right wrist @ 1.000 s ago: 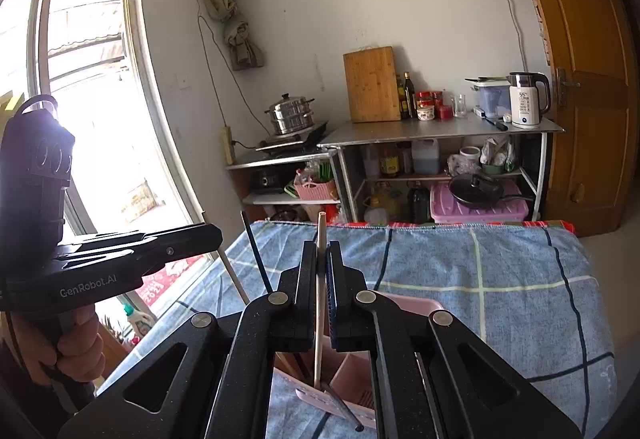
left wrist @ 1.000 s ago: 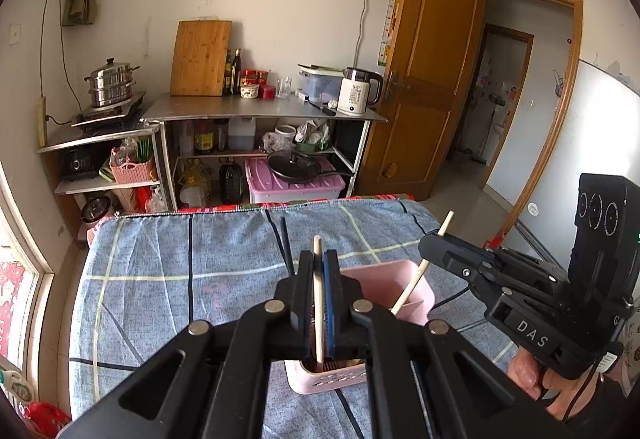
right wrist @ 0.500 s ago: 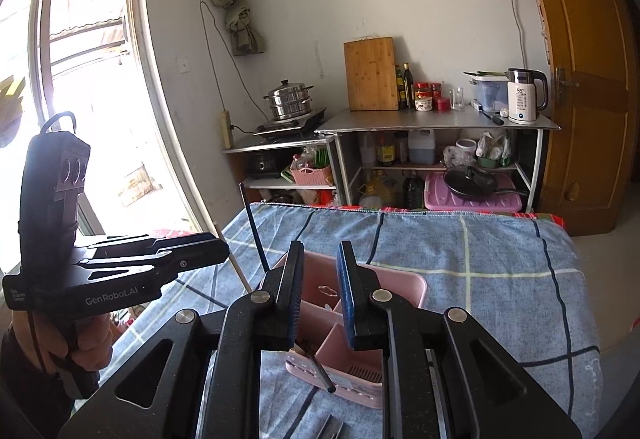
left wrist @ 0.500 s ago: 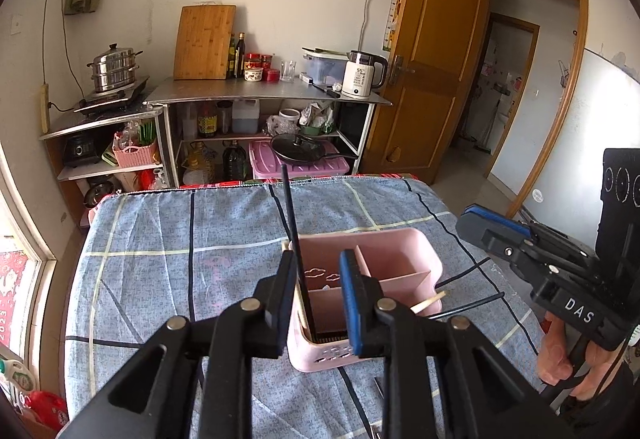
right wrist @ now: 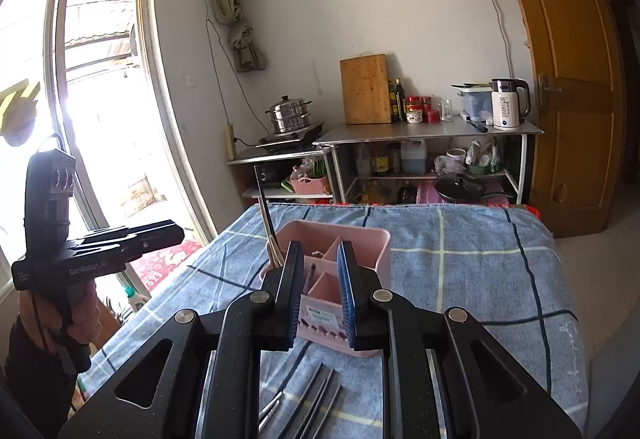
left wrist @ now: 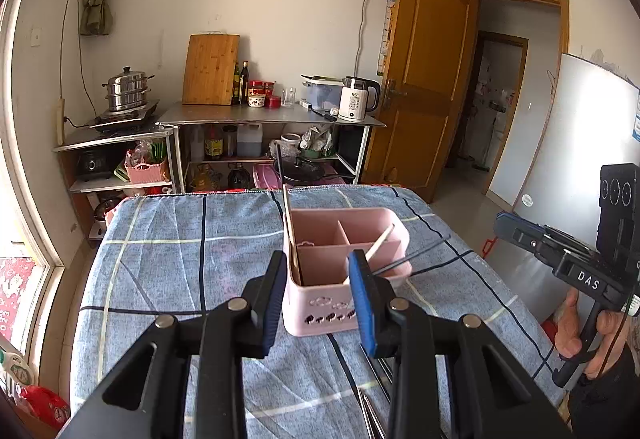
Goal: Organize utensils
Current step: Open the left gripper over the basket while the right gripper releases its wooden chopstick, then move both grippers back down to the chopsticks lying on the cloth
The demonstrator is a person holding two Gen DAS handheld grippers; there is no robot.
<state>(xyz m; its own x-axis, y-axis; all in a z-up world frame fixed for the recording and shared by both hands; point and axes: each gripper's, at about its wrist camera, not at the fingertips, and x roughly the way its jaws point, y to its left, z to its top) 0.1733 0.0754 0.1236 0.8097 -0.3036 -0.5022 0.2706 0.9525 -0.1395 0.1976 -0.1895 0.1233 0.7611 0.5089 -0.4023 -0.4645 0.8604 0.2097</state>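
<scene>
The pink utensil caddy [left wrist: 344, 303] stands on the blue plaid tablecloth [left wrist: 168, 271], just ahead of both grippers. The left gripper [left wrist: 320, 299] gapes wide, empty; the right gripper [right wrist: 320, 291] is parted, also empty. Chopsticks [left wrist: 289, 231] lean inside it.

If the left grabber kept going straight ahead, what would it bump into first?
Most likely the pink utensil caddy. The left gripper is open and empty, and the caddy's near wall sits right between its fingers, just ahead. Depth is hard to judge through the fisheye, but nothing else shows in between.
</scene>
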